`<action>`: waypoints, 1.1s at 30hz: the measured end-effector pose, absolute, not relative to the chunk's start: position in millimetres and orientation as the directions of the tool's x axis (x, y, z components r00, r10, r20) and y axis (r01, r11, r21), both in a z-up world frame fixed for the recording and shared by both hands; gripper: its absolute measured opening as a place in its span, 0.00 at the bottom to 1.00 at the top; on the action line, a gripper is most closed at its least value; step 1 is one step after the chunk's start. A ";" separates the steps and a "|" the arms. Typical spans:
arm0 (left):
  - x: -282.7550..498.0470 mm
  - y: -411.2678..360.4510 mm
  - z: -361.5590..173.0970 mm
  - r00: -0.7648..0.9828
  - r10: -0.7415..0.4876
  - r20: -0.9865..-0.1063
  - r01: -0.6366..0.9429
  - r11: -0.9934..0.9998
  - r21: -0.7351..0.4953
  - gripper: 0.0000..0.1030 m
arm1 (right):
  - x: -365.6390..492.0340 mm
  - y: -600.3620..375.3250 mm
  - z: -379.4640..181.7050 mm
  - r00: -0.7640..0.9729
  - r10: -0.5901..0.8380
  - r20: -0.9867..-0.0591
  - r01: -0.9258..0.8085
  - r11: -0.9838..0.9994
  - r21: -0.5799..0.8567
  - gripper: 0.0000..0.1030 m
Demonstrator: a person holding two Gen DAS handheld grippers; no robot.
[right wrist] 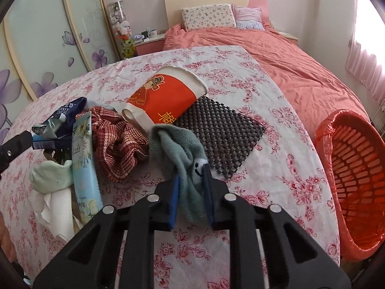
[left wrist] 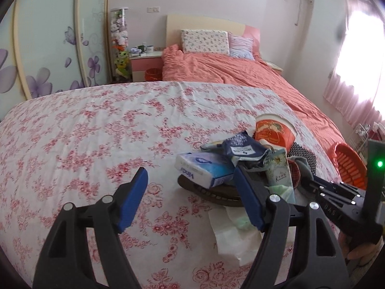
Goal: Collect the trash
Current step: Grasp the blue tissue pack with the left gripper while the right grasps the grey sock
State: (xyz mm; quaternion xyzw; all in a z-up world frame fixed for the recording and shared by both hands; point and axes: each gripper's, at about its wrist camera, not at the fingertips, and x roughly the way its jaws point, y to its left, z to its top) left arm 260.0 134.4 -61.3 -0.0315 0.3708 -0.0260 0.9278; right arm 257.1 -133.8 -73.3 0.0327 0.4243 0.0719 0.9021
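On the bench (right wrist: 276, 168), under its rose-print cloth, a heap of odds and ends lies close to the right edge, and the orange bin (right wrist: 356, 180) stands just past that edge, tilted with its lined mouth toward the heap. Going down in size: a black mesh mat (right wrist: 228, 134) lies flat with a red paper cup (right wrist: 168, 96) tipped on its side across the mat's far corner; a checked red cloth (right wrist: 118, 139) is bunched left of the cup; a pale blue tube (right wrist: 84, 159) leans beside it; a tissue pack (left wrist: 202, 171) and a dark blue wrapper (left wrist: 243, 147) sit at the heap's left end.

The right hand-held gripper (right wrist: 191, 180) is clamped on the grey sock (right wrist: 182, 154), its blue pads pressing the cloth from both sides near the smiley face. The sock's far end is draped against the cup, so a straight upward lift before swinging toward the bin should keep the cup from rolling. Whether a sock counts as trash is doubtful.

The left hand-held gripper (left wrist: 190, 197) hangs wide open, holding nothing, with the tissue pack just beyond its right pad; it should hold off until the right one clears.
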 end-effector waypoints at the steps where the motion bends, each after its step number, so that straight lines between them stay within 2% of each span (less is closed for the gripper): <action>1: 262.5 133.3 -63.5 0.719 -0.075 -0.691 0.030 0.997 -0.076 0.71 | 256.7 -134.3 -73.1 0.629 0.160 -0.761 -0.101 0.987 0.124 0.18; 13: 303.7 121.9 -87.5 0.663 -0.112 -0.740 0.138 0.990 -0.026 0.73 | 255.4 -134.2 -73.4 0.627 0.164 -0.761 -0.101 0.986 0.129 0.18; 15: 310.2 122.5 -91.1 0.654 -0.121 -0.747 0.147 0.989 -0.032 0.70 | 255.9 -135.5 -73.8 0.627 0.163 -0.761 -0.101 0.987 0.128 0.18; 16: 313.1 123.9 -92.3 0.648 -0.130 -0.750 0.147 0.988 -0.045 0.64 | 255.7 -135.4 -73.8 0.627 0.163 -0.761 -0.101 0.987 0.128 0.18; 20: 317.0 133.1 -93.0 0.661 -0.091 -0.744 0.095 0.995 -0.037 0.62 | 255.2 -135.2 -74.2 0.627 0.163 -0.761 -0.101 0.987 0.128 0.18; 26: 324.7 168.3 -100.4 0.648 0.030 -0.761 -0.054 0.999 -0.006 0.63 | 255.5 -134.4 -74.4 0.627 0.152 -0.764 -0.101 0.988 0.113 0.18; 33: 329.4 190.4 -110.8 0.620 0.040 -0.784 -0.116 0.992 -0.040 0.63 | 256.4 -134.0 -74.7 0.627 0.151 -0.765 -0.102 0.989 0.111 0.18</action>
